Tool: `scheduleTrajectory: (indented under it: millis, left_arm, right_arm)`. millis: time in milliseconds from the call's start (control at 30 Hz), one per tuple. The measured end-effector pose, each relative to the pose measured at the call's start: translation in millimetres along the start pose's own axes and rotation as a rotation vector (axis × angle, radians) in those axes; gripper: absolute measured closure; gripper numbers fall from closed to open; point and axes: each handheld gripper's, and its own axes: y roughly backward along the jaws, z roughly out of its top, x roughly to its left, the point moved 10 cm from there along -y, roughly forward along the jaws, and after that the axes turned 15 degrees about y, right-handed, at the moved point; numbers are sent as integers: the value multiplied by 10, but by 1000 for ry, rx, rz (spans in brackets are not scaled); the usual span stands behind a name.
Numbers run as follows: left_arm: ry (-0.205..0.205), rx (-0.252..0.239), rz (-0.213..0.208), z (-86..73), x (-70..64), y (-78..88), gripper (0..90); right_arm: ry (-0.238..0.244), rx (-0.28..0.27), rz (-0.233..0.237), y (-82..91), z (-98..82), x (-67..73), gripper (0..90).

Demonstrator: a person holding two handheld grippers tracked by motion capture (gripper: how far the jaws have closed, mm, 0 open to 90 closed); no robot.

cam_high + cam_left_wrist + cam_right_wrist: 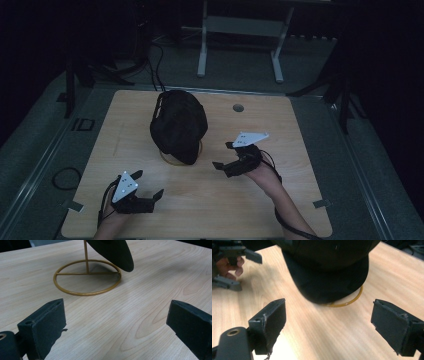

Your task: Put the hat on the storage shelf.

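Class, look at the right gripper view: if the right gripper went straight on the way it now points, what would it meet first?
Most likely the brim of the black cap, which hangs on a gold stand dead ahead of the open right gripper. Bare table lies between them; how far off is hard to judge.

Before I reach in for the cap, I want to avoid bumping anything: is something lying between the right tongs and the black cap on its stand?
Nothing visible does. The right tongs are open and face the black cap on its gold wire stand, with bare wooden table between them. The left tongs sit off to the side, clear of that path.
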Motion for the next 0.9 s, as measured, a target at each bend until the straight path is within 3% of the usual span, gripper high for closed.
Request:
scheduleTrajectory:
  millis: [533, 900]
  left_arm:
    - [-4, 16, -10, -38, -9, -31, 30]
    - [-6, 25, -15, -54, -19, -44, 30]
  right_arm:
    - [-13, 35, 24, -4, -439, 199, 128]
    - [-46, 29, -2, 81, -690, 225, 131]
